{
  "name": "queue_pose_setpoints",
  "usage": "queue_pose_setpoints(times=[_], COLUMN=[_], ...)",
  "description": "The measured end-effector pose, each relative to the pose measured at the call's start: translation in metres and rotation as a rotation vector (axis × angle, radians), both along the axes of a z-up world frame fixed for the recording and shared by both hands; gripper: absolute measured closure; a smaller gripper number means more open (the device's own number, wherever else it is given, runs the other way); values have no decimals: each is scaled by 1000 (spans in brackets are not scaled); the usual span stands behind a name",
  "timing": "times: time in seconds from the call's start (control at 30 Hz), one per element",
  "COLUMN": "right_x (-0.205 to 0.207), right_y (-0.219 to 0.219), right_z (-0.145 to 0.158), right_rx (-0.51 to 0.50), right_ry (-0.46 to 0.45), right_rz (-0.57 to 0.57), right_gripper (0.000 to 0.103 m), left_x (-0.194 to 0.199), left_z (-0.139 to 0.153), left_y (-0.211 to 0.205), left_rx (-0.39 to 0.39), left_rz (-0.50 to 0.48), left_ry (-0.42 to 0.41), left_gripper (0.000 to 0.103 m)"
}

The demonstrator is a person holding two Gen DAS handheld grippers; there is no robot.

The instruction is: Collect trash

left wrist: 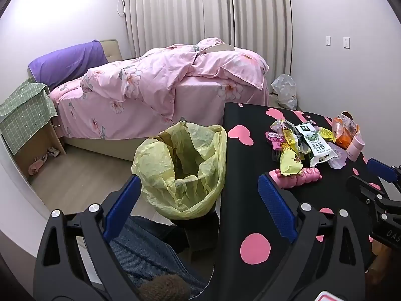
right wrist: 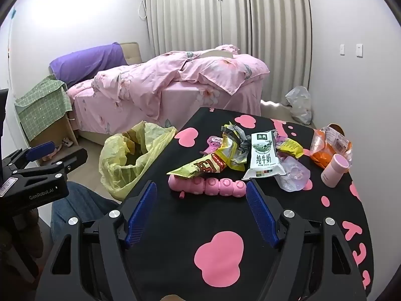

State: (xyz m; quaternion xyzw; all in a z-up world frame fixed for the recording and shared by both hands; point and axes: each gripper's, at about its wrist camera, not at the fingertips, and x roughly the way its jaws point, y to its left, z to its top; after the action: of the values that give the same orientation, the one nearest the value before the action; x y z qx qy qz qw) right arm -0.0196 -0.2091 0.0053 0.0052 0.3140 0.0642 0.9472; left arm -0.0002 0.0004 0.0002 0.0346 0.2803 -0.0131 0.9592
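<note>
Right claw [right wrist: 201,209]: jaws spread wide, nothing between them, held over the black counter [right wrist: 225,255] with pink blotches. Left claw [left wrist: 199,200]: jaws likewise wide apart and empty, one blue pad over the bin, the other over the counter's edge.

Landmark: the white milk carton [right wrist: 262,156], lying flat on the counter beyond the right claw. Just in front of it, nearest the claw, a pink segmented toy [right wrist: 213,185]. Left of the carton and touching it, a heap of yellow snack wrappers [right wrist: 220,156], one overlapping the toy. Right of the carton, crumpled clear plastic [right wrist: 292,173], then a pink cup [right wrist: 334,170] tipped over, with an orange packet [right wrist: 328,146] behind it. Well left of the carton, off the counter's edge, a bin lined with a yellow bag [left wrist: 180,165], mouth open.
</note>
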Motion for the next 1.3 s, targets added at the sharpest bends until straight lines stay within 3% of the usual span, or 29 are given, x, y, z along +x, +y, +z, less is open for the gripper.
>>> queue_pose_setpoints(times=[1.3], right_x=[16], right_y=[16], right_z=[7], right_rx=[32], right_ry=[-52], right_rz=[23], right_gripper=[32], left_x=[-5], left_z=[5], left_y=[14], left_rx=[-3], left_rz=[34], left_ry=[-25], left_gripper=[13])
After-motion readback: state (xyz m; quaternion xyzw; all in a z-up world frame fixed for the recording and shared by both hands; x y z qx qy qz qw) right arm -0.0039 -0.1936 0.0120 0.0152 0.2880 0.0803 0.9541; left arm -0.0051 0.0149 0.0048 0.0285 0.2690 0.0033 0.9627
